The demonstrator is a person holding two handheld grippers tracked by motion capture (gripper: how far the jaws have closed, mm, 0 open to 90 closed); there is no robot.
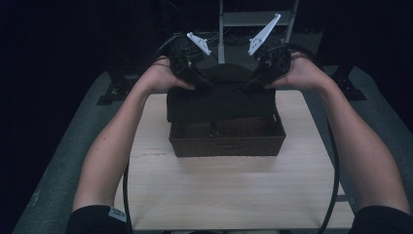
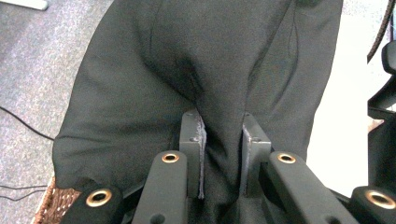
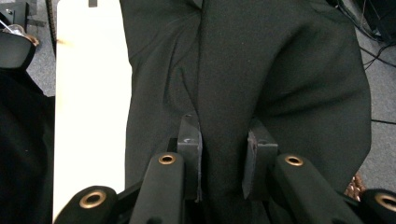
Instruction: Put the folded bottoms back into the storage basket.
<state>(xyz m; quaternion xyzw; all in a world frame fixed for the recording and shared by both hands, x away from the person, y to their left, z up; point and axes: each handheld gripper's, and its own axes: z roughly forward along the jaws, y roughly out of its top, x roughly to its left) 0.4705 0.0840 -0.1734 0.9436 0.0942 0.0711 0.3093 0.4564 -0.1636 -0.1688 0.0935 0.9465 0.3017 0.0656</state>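
Black fabric is bunching between both sets of jaws right now. The left gripper (image 2: 223, 154) is clamping down on a fold of the dark cloth (image 2: 210, 70), pads nearly together with just the pinched cloth between them, and the right gripper (image 3: 223, 156) is doing exactly the same on its own fold. So both tools are closed on the same piece, one at each end.

Using the woven basket (image 1: 227, 141) as the landmark: the cloth (image 1: 221, 97) is hanging over the basket's far half, draping down past the far rim, with the near half of the basket open and looking empty. The left gripper (image 1: 192, 73) is sitting above the basket's far-left corner, the right gripper (image 1: 263, 73) above the far-right corner, and both hands are about level with each other.

The part that matters, I think: the cloth's long axis is running left to right, parallel to the basket's long side, stretched between the two grips. Neither hand is nearer, they're mirroring each other. My guess is the next bit is bringing the cloth toward the person and lowering it so it's settling inside the basket, and that's depending on both hands travelling together so the span isn't skewing across a rim.

The basket is sitting on a pale wooden tabletop (image 1: 234, 195).
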